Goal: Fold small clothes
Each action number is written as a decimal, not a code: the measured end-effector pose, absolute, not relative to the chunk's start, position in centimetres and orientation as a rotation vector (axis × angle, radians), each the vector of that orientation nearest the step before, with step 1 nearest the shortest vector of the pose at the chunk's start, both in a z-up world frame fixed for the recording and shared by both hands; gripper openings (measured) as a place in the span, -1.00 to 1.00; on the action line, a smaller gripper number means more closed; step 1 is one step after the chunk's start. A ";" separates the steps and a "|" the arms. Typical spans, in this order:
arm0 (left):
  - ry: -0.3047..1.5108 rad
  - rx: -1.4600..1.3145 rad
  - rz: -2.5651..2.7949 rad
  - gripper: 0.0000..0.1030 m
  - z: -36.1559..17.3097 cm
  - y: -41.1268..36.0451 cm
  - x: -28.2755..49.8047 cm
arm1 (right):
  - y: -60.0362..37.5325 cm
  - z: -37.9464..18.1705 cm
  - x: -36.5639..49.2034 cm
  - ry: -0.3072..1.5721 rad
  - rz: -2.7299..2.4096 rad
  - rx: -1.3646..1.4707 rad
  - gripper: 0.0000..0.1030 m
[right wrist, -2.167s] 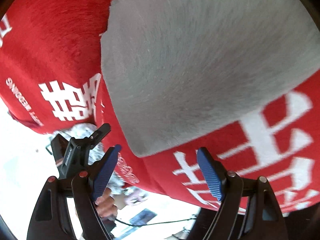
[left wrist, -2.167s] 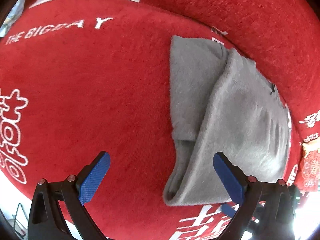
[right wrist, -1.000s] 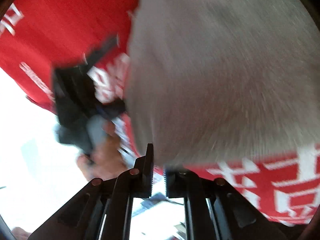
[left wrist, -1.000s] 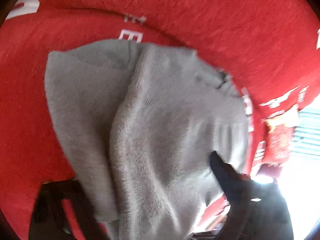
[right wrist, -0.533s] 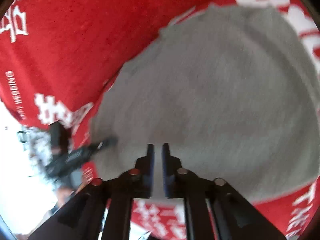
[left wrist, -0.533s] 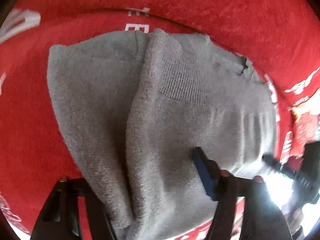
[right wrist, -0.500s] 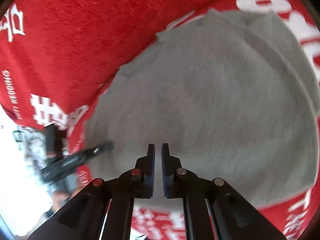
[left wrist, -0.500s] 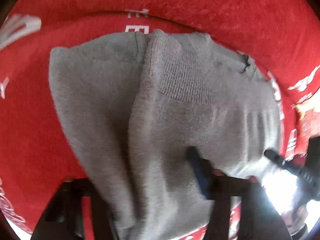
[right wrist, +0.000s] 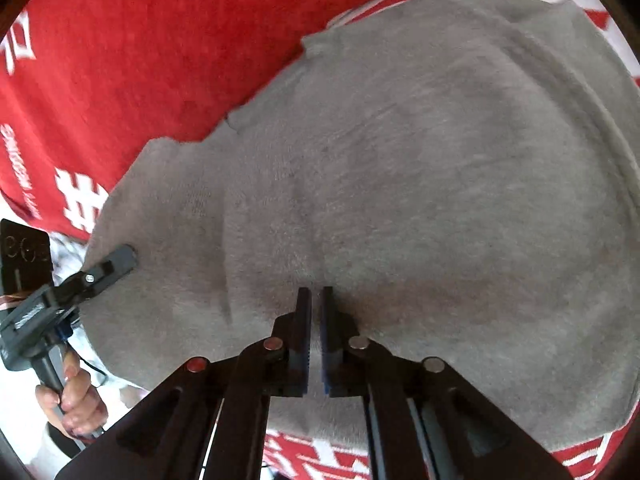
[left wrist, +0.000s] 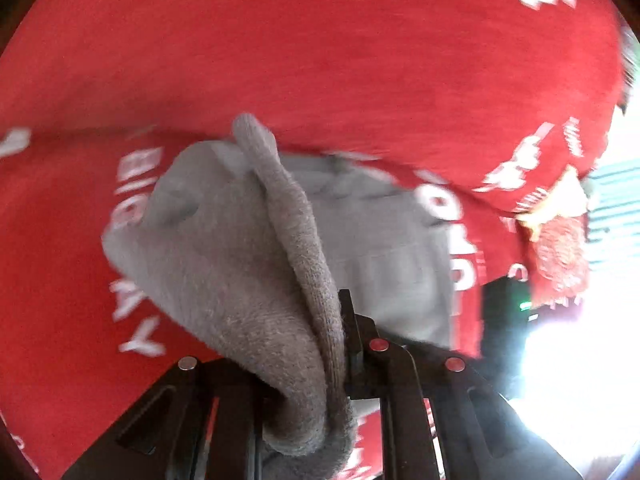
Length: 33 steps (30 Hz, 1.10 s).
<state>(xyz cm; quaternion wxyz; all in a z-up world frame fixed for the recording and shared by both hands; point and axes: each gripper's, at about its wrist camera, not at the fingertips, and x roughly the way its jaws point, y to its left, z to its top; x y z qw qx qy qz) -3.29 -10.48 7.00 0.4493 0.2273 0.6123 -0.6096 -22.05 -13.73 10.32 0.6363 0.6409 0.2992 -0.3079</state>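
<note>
The left tongs (left wrist: pixel 340 344) are pinching a bunched fold of the grey knit garment (left wrist: pixel 240 248), lifting it off the red blanket (left wrist: pixel 320 60). In the right wrist view the right tongs (right wrist: pixel 315 320) are nearly closed at six o'clock, gripping the garment's near edge. That thick roll may be slipping free, letting the fold collapse unevenly.

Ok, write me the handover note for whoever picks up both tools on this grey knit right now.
Left tool: shut on the grey knit garment, its thick edge lifted and draped over the fingers.
Right tool: jaws nearly together against the garment; whether cloth is pinched between them is unclear.
The garment lies on the red printed blanket, partly folded with layers overlapping.
Left to do: lay the lifted edge across, release, and flatten.
</note>
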 end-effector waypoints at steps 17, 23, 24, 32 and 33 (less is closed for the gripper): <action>1.341 0.876 -1.618 -0.39 4.5 -16.1 -22.1 | -14.4 7.5 -36.0 0.281 -0.733 1.767 -0.81; 1.109 0.908 -1.750 0.40 8.9 -15.1 -24.2 | -15.1 7.0 -36.0 0.264 -0.708 1.792 -0.80; 1.092 0.918 -1.751 0.40 9.5 -15.4 -24.6 | -15.5 6.4 -34.9 0.248 -0.707 1.803 -0.81; 1.086 0.844 -1.557 0.40 11.6 -14.5 -18.8 | -14.9 5.4 -38.3 -0.067 -0.668 1.915 -0.16; 1.094 0.841 -1.519 0.40 11.3 -14.1 -17.5 | -15.1 5.2 -38.5 -0.103 -0.650 1.926 -0.07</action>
